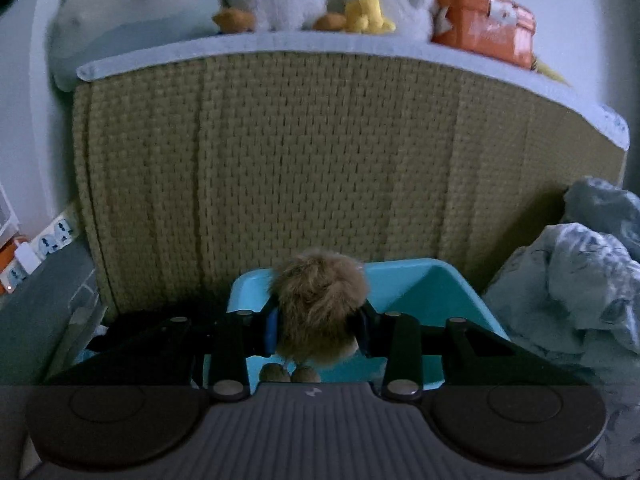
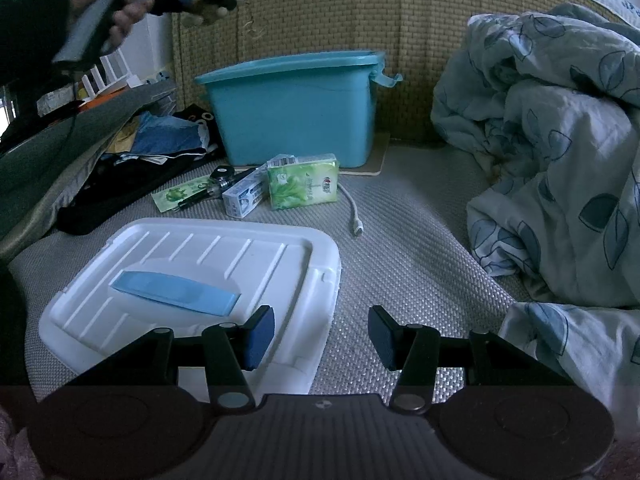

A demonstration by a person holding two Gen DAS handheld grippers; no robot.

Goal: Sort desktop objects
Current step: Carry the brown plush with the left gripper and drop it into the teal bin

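While the left gripper point(image 1: 318, 330) holds a brown furry toy point(image 1: 318, 308) between its jaws above the blue bin point(image 2: 294, 108), the right gripper point(image 2: 322, 338) hangs with jaws wide and empty, near the white lid point(image 2: 192, 292)

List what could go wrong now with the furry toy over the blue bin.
1. The left gripper pinches only the brown furry toy's soft fur, so it may slip out early.
2. The toy hangs near the blue bin's rim and may drop outside it.
3. The open right gripper hovers by the white lid and may knock it.
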